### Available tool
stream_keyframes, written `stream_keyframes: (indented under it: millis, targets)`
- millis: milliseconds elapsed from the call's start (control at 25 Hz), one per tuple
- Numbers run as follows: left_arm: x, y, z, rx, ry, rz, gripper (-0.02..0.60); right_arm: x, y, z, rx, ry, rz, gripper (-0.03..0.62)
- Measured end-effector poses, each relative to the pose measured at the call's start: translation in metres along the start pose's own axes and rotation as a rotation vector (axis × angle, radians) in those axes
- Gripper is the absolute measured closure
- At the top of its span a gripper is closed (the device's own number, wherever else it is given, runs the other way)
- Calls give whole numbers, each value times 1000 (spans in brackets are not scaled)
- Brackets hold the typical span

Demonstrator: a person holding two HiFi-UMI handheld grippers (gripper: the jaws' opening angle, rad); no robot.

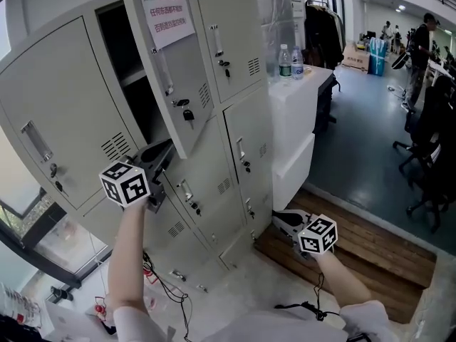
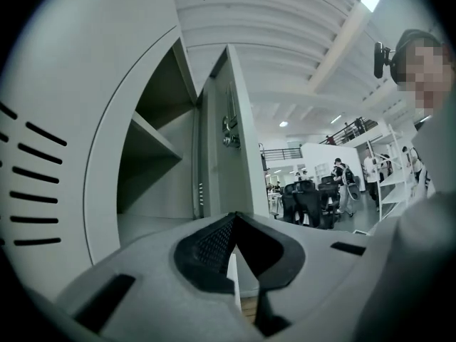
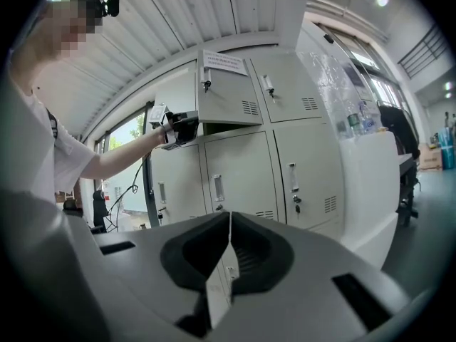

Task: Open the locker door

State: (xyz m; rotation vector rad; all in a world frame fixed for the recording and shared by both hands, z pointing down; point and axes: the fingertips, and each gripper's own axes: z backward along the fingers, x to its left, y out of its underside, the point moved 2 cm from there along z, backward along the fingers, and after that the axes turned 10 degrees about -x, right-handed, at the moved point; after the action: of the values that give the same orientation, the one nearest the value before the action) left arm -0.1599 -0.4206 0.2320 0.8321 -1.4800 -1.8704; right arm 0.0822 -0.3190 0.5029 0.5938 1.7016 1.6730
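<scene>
While the grey locker door [image 1: 182, 70] stands open, key [image 1: 187, 114] dangling | left gripper [image 1: 164, 153] jaws closed | right gripper [image 1: 279, 219] jaws closed

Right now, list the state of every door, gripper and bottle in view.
Upper middle locker door: open, key in lock.
Upper right locker door: closed.
Left gripper: jaws together, empty, near open door's lower edge.
Right gripper: jaws together, empty.
Water bottles: upright.

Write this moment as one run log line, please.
locker door: open | left gripper: shut, by door's lower edge | right gripper: shut, empty, held low
</scene>
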Motion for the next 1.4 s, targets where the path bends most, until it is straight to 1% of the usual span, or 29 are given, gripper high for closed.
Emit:
stream_keyframes:
  millis: [160,520,800,1000,1400]
  targets:
    - [-10,1,-8,-7,30,2,572,4,6,2,27,-3,35,579]
    - [-29,3,-34,-18,88,18,572,-1,11,18,20,20,2,579]
    - [-50,7,-61,-14,141,13,572,-14,14,40,21,56,6,579]
    - [-66,7,-85,-29,169,12,572,-22,15,57,20,75,4,579]
    - [-100,12,-137,-48,231,32,572,-43,17,105,19,148,-10,579]
